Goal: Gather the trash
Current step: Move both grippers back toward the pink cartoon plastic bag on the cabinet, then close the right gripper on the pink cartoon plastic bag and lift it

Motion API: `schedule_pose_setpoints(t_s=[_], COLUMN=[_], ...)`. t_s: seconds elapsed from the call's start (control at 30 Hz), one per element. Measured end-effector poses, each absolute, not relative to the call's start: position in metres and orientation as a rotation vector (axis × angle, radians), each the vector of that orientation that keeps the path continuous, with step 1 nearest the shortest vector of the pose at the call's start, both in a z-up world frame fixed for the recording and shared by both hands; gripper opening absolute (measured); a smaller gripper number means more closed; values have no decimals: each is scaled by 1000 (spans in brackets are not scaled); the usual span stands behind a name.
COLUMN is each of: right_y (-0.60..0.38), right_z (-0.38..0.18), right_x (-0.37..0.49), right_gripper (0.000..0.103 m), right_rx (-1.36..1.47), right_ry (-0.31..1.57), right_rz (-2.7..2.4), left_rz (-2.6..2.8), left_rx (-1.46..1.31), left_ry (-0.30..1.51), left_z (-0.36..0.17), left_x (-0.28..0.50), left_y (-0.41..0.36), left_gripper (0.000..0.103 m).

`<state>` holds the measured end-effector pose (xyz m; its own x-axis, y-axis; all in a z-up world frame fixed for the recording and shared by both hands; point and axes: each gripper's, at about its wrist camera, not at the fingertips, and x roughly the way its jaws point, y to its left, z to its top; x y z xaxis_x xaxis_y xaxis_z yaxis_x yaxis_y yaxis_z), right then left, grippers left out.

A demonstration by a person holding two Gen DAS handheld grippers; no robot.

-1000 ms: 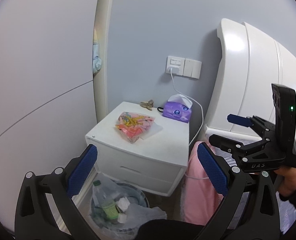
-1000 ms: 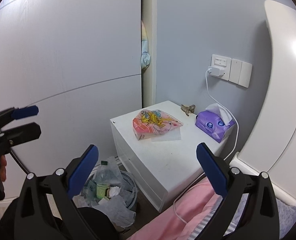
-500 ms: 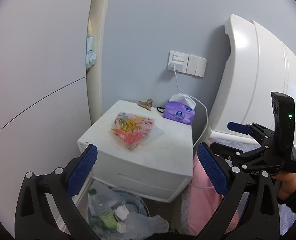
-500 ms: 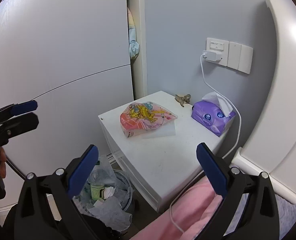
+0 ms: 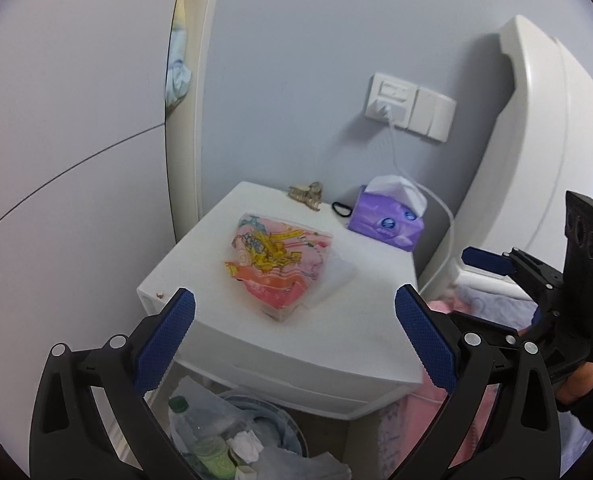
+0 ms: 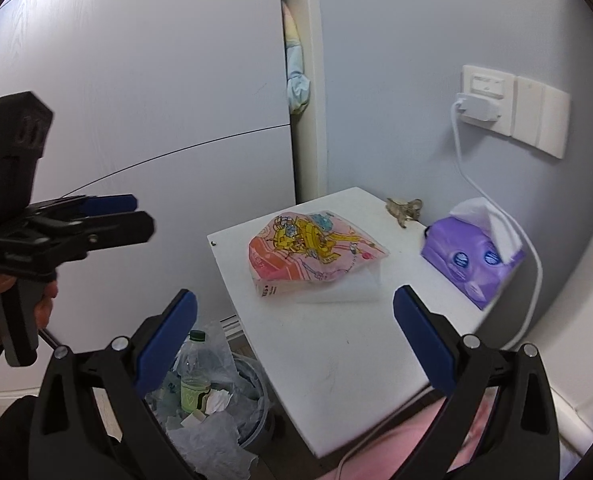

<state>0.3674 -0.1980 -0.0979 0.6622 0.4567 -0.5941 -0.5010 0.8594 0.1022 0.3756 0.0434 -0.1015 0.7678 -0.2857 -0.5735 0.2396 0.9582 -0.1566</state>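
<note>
A crumpled pink and yellow snack wrapper (image 5: 282,266) lies in the middle of the white nightstand (image 5: 360,344); it also shows in the right wrist view (image 6: 310,250). A bin (image 6: 252,400) lined with a plastic bag stands on the floor left of the nightstand and holds a plastic bottle (image 6: 194,376) and crumpled paper. My left gripper (image 5: 294,330) is open and empty, just short of the wrapper. My right gripper (image 6: 294,330) is open and empty, above the nightstand's front part. Each gripper shows in the other's view, at the right (image 5: 492,280) and at the left (image 6: 132,216).
A purple tissue box (image 5: 386,220), a hair clip (image 5: 306,194) and a black hair tie (image 5: 340,209) sit at the nightstand's back. A charger cable (image 6: 492,204) hangs from the wall socket. A white headboard (image 5: 536,140) and pink bedding (image 6: 408,440) are right; a wardrobe door (image 6: 136,100) is left.
Both grippers have moved forward toward the nightstand, so the wrapper looks larger and closer. Both stay open and empty.
</note>
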Motion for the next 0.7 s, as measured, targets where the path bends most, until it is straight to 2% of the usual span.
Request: schedule_pose_setpoints(t_s=[0.4,0.7], right_y=[-169,-146], right_z=[-140,-167], right_x=[429,458], right_gripper=[96,96], right_rx=[-151,-229], right_ry=[719,754], right_rz=[664,736], left_rz=[-369,-448], left_rx=[-81,-41], left_ry=[739,792], left_z=[-146,-176], left_x=[461,498], left_y=[55,52], left_gripper=[97,97])
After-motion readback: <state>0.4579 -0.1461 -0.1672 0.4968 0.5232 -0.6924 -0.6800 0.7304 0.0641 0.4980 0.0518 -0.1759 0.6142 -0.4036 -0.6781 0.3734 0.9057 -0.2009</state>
